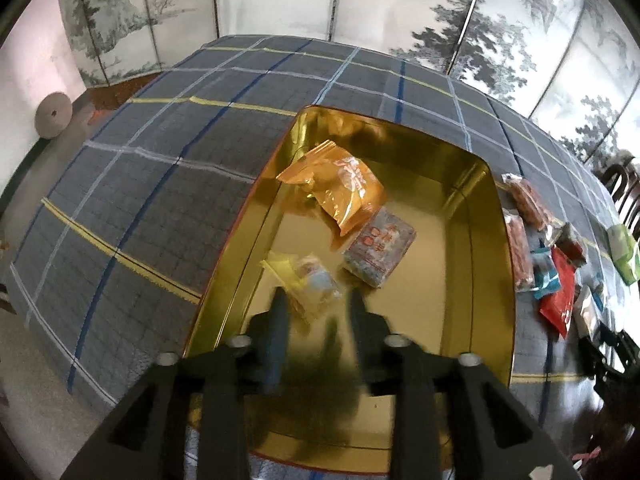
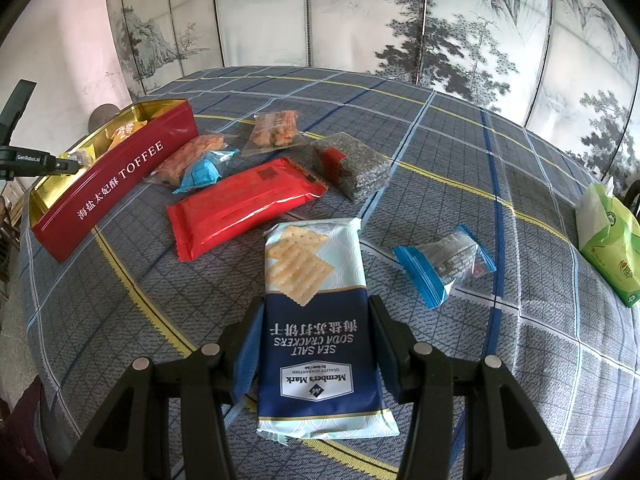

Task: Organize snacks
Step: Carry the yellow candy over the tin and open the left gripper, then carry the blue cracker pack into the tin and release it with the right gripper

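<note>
A gold-lined toffee tin (image 1: 472,216), red outside (image 2: 120,176), sits on the plaid cloth. Inside lie an orange packet (image 1: 344,188), a grey wrapped block (image 1: 380,248) and a small yellow packet (image 1: 308,280). My left gripper (image 1: 318,300) hovers over the tin, open and empty, just short of the yellow packet; it also shows at the tin's left end in the right wrist view (image 2: 68,166). My right gripper (image 2: 316,312) is shut on the soda cracker pack (image 2: 316,320), with both fingers against its sides. Whether the pack rests on the cloth or is lifted I cannot tell.
Right of the tin lie a red flat pack (image 2: 244,204), a dark seed block (image 2: 352,164), orange snack packs (image 2: 276,130), a blue candy (image 2: 204,172) and a blue-ended wrapper (image 2: 444,264). A green tissue pack (image 2: 608,240) is far right. A folding screen (image 2: 360,20) stands behind.
</note>
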The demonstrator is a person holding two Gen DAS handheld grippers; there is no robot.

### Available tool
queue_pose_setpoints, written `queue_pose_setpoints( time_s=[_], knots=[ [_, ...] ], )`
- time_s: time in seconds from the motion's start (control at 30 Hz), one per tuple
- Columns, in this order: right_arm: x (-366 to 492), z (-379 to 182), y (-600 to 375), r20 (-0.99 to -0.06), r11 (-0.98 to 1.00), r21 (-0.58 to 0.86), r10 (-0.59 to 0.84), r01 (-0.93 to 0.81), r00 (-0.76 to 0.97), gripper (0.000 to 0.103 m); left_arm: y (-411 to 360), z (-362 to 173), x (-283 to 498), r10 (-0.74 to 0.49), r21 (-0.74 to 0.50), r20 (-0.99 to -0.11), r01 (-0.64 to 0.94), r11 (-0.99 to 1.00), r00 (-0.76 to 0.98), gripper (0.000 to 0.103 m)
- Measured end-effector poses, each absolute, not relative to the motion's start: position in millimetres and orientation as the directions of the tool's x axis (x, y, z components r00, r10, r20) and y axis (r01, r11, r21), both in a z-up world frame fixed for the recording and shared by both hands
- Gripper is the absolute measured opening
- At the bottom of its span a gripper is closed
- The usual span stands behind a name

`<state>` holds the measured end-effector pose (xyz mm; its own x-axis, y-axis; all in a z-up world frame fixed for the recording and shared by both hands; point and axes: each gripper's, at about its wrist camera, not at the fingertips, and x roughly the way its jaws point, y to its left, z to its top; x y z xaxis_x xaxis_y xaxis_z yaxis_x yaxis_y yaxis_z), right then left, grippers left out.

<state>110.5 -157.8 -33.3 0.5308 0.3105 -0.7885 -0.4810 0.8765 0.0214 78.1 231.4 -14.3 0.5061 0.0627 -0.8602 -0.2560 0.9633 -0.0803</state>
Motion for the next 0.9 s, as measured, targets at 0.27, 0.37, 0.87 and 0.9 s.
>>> queue_pose_setpoints(
  time_s=[0.27,0.37,0.87,0.9],
  knots=[
    [110.4,-33.3,-158.1,-0.788,0.877,0.02,0.31,-0.48,0.532,0.051,225.6,19.8,40.6,0.096,-0.101,-0.784,-0.278,0.955,0.614,0.071],
    [110.9,-32.5,-160.9,-0.787,0.881,0.026,0.309,-0.472,0.534,0.051,223.6,28.2,13.9,0.098,-0.149,-0.755,-0.315,0.937,0.648,0.077],
    [106.3,-11.9,-171.8,-0.767,0.885,0.217,0.416,-0.413,0.488,0.051,198.8,13.6,-59.1,0.144,-0.158,-0.75,-0.386,0.909,0.645,0.077],
    [105.9,-7.1,-170.5,-0.762,0.88,0.227,0.427,-0.418,0.487,0.051,197.3,12.3,-61.0,0.149,-0.151,-0.75,-0.387,0.909,0.644,0.077]
  ],
)
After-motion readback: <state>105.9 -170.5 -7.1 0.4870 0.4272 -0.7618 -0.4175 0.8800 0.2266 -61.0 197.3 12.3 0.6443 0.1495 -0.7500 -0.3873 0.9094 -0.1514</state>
